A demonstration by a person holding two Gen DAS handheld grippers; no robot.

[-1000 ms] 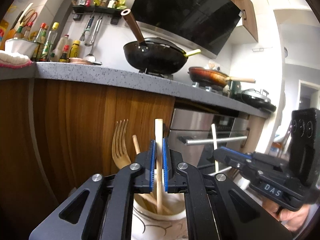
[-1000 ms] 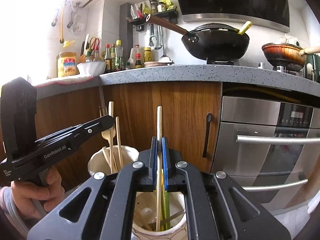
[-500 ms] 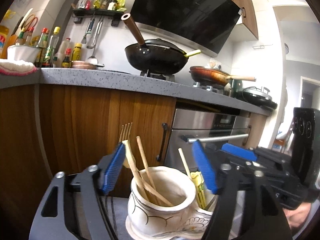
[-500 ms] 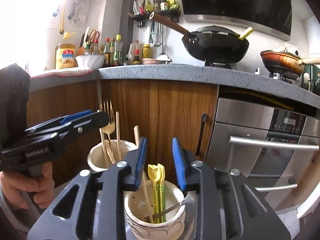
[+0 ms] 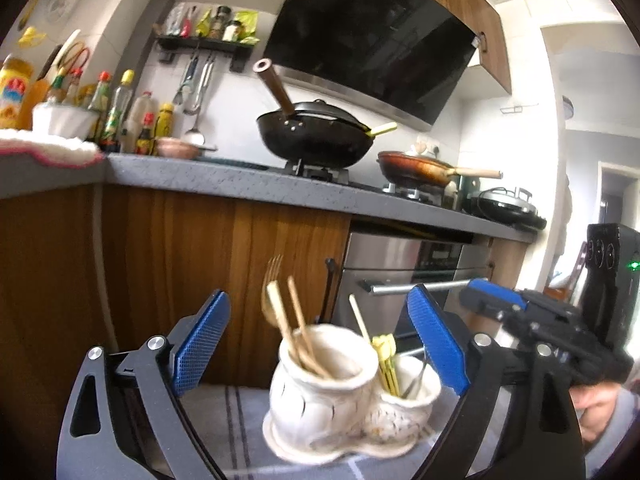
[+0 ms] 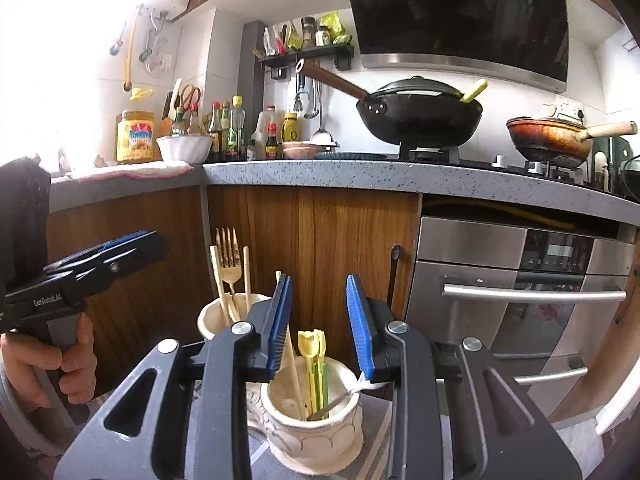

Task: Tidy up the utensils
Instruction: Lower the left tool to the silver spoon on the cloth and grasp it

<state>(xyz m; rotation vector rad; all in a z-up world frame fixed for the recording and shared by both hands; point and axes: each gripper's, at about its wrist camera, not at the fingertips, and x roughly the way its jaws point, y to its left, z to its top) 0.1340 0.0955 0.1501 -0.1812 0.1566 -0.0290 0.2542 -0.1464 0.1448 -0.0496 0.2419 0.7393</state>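
I am low in a kitchen, looking up at a grey speckled countertop (image 6: 320,172) that crosses the middle of both views, with wooden cabinet fronts (image 6: 320,248) under it and a steel oven (image 6: 520,292) at the right. On the hob above sit a black wok (image 6: 420,116) with a long brown handle and a rust-coloured pan (image 6: 548,140); sauce bottles (image 6: 228,128) crowd the upper left, beneath a small spice shelf. The ceramic utensil holder (image 5: 340,396), two joined cream pots, stands on a grey striped cloth (image 5: 232,420) at the bottom centre of each frame. Its bigger pot holds a golden fork (image 6: 228,260) and wooden chopsticks (image 5: 296,328); the smaller pot (image 6: 316,404) holds one wooden chopstick, yellow-green plastic utensils (image 6: 314,364) and a metal piece leaning on the rim. The cabinet wall stands close behind the holder, with open cloth in front of it toward me. My left gripper (image 5: 320,340) is opening, its blue pads spread wide to either side of the holder with nothing touching them. My right gripper (image 6: 320,324) has its pads parted a lesser way above the smaller pot; the chopstick passes just by the left pad (image 6: 280,320), and I cannot tell whether they touch. In the left of the right view, a hand (image 6: 48,364) grips the other tool's handle.
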